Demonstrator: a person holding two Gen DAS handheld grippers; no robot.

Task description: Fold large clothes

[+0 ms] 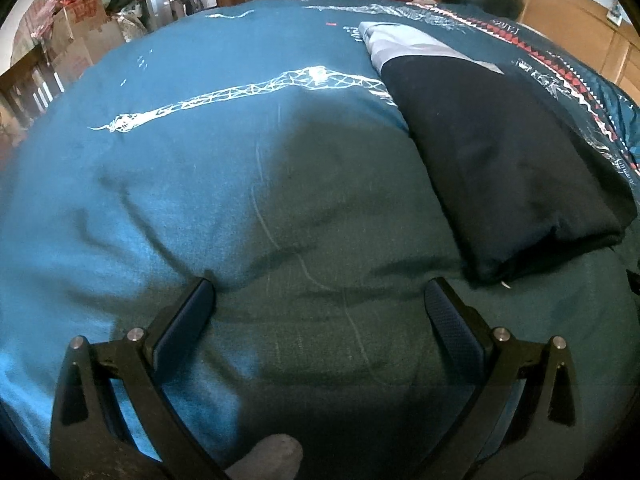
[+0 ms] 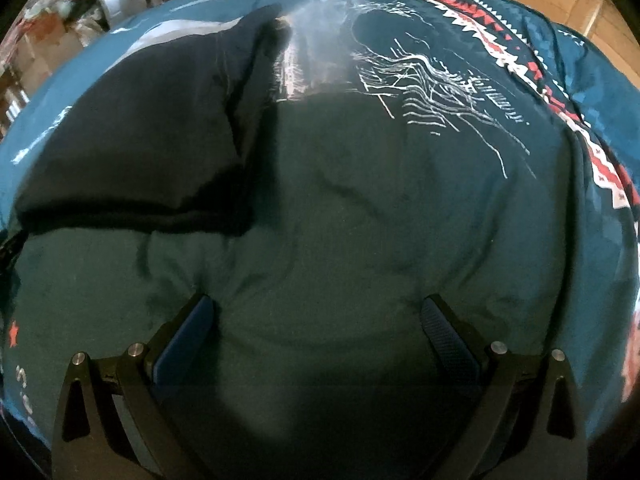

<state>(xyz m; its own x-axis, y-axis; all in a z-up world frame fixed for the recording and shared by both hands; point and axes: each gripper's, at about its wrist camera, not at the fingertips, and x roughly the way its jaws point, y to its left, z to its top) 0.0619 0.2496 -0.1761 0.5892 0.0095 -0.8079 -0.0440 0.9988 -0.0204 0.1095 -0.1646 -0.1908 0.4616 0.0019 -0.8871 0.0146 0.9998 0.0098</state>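
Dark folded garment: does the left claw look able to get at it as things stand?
Probably yes. The left claw is open, and only bare teal bedcover lies between it and the dark folded garment ahead to its right.

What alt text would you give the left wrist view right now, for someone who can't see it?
The left gripper is open and empty, low over a teal bedspread with white line prints. A folded dark garment with a grey band lies ahead to its right, untouched. Cardboard boxes stand far left.

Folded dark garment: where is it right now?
The folded dark garment lies on the teal bedspread, upper right in the left wrist view and upper left in the right wrist view, between and ahead of both open grippers.
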